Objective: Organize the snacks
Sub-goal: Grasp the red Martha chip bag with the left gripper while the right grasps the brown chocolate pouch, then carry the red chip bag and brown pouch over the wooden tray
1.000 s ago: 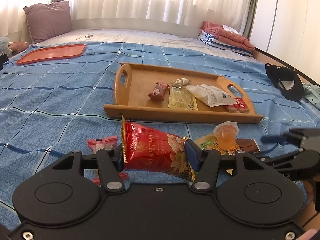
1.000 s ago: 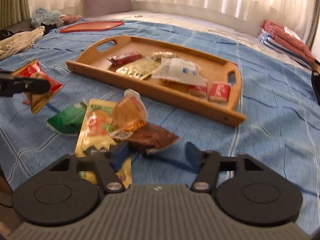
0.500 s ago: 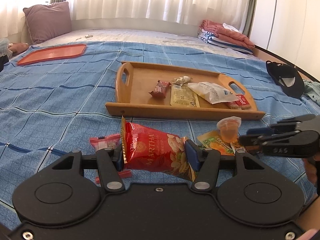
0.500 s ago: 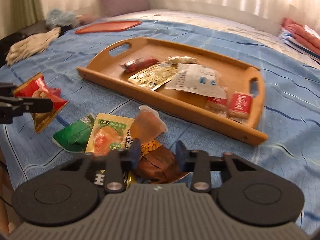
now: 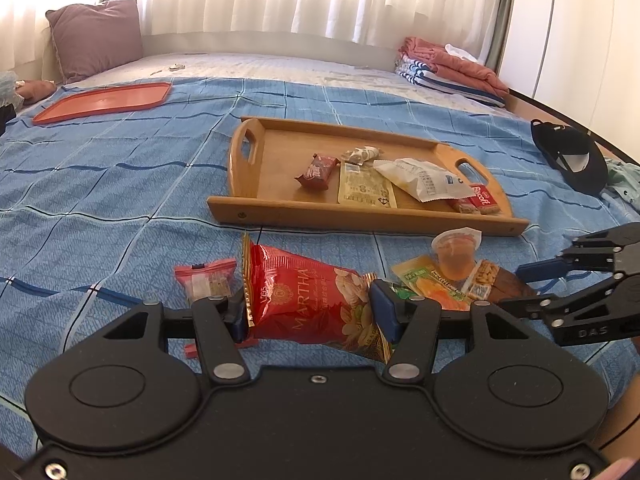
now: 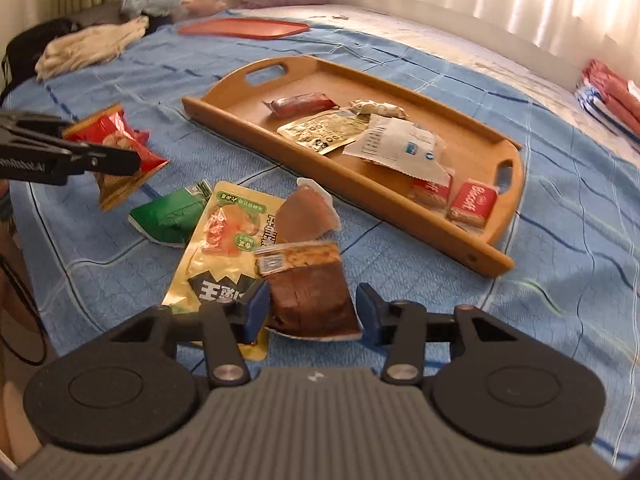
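Note:
My left gripper is shut on a red nut packet and holds it just above the blue bedspread; the right wrist view shows that packet at the left. My right gripper points down at a pile of snacks. Its jaws are opening, and a brown packet lies between the pads. Under and beside it lie a yellow packet, a green packet and an orange jelly cup. Behind the pile, the wooden tray holds several snacks. A small pink packet lies by my left fingers.
A flat red tray lies far left on the bed. Folded clothes are stacked at the back right, and a black cap lies at the right edge. A pillow leans at the back left. Pale cloth lies beyond the bed's left side.
My right gripper came over the snack pile, narrowed around the brown packet, then widened again with a slight roll. My left gripper and the red packet stayed put.

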The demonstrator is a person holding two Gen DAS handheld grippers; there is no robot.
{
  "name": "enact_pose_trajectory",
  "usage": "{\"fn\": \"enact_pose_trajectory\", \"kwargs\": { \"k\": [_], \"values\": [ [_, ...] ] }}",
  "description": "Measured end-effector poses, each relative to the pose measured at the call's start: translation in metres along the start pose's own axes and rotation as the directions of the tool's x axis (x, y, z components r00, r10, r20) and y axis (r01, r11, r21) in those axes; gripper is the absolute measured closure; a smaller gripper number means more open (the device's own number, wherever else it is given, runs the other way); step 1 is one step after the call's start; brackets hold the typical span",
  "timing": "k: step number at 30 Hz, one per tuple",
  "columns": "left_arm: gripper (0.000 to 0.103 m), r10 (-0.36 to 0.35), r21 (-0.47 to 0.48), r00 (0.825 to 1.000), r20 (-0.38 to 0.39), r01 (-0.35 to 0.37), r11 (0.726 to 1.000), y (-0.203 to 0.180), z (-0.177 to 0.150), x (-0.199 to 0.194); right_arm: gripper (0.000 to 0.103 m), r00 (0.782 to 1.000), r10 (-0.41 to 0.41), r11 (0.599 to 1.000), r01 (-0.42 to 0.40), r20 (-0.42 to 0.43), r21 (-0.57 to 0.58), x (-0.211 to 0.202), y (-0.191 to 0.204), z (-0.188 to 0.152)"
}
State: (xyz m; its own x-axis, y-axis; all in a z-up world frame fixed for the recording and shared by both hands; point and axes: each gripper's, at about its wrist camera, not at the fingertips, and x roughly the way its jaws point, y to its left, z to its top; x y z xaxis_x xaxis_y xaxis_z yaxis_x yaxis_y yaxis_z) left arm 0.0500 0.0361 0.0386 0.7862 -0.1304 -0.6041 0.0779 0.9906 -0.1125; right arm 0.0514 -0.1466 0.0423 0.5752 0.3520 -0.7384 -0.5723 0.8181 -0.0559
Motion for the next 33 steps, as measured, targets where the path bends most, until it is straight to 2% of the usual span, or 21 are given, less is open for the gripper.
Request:
{"fn": "enact_pose_trajectory", "kwargs": {
  "k": [4,6,12,24,33],
  "values": [
    [0.047,-0.002,0.003,1.0,0.001,0.002,1.0,0.0,0.001,0.0,0.039,1.0,-0.021,1.0,0.021,-0.01,-0.011,0.012,0.009,0.003],
    [0.047,-0.001,0.004,1.0,0.003,0.001,1.0,0.0,0.001,-0.001,0.049,1.0,-0.016,1.0,0.016,-0.005,0.026,0.012,0.008,0.002],
    [0.047,0.002,-0.001,1.0,0.018,-0.002,1.0,0.0,0.005,-0.005,0.054,0.996,-0.077,0.994,0.074,0.034,0.085,0.0,0.008,-0.003],
    [0.047,-0.008,-0.043,0.999,0.041,0.01,0.999,-0.001,0.04,-0.014,0.055,0.98,-0.136,0.953,0.088,0.147,0.29,-0.053,-0.017,0.021],
    [0.047,-0.018,-0.017,0.997,0.073,0.019,1.0,-0.015,0.078,-0.011,0.055,0.97,-0.169,0.917,0.089,0.177,0.388,-0.06,-0.036,0.041]
  ]
}}
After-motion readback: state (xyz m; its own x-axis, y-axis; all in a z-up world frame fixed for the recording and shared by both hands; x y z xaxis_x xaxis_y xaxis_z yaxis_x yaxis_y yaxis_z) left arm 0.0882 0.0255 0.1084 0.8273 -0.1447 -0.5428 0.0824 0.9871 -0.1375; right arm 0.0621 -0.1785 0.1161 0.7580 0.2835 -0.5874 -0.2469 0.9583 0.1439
